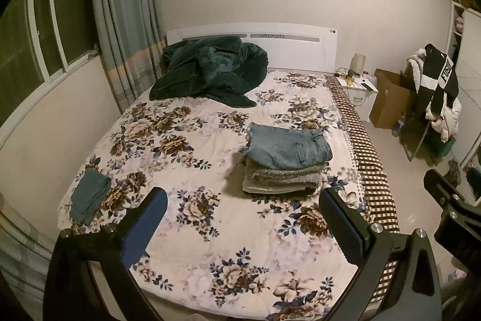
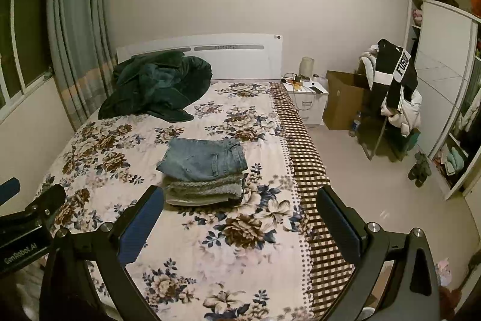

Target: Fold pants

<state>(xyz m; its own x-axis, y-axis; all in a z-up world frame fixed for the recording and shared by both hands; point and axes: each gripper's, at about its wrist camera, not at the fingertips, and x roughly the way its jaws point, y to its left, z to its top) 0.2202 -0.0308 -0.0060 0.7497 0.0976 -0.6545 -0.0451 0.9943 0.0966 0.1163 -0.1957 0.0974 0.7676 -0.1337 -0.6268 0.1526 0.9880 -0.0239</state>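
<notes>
Folded blue jeans (image 1: 288, 148) lie on top of a stack of folded grey garments (image 1: 281, 179) on the floral bedspread (image 1: 210, 218). In the right wrist view the jeans (image 2: 204, 160) top the same stack (image 2: 204, 190). My left gripper (image 1: 242, 206) is open and empty, held above the near part of the bed, short of the stack. My right gripper (image 2: 240, 208) is open and empty, also held back from the stack. A small folded teal garment (image 1: 90, 196) lies near the bed's left edge.
A dark green blanket (image 1: 210, 68) is heaped by the white headboard (image 1: 300, 47). A nightstand (image 2: 309, 101), a cardboard box (image 2: 342, 98) and a chair draped with clothes (image 2: 393, 86) stand to the right of the bed. A wardrobe (image 2: 445, 86) lines the right wall. Curtains (image 1: 126, 20) hang at left.
</notes>
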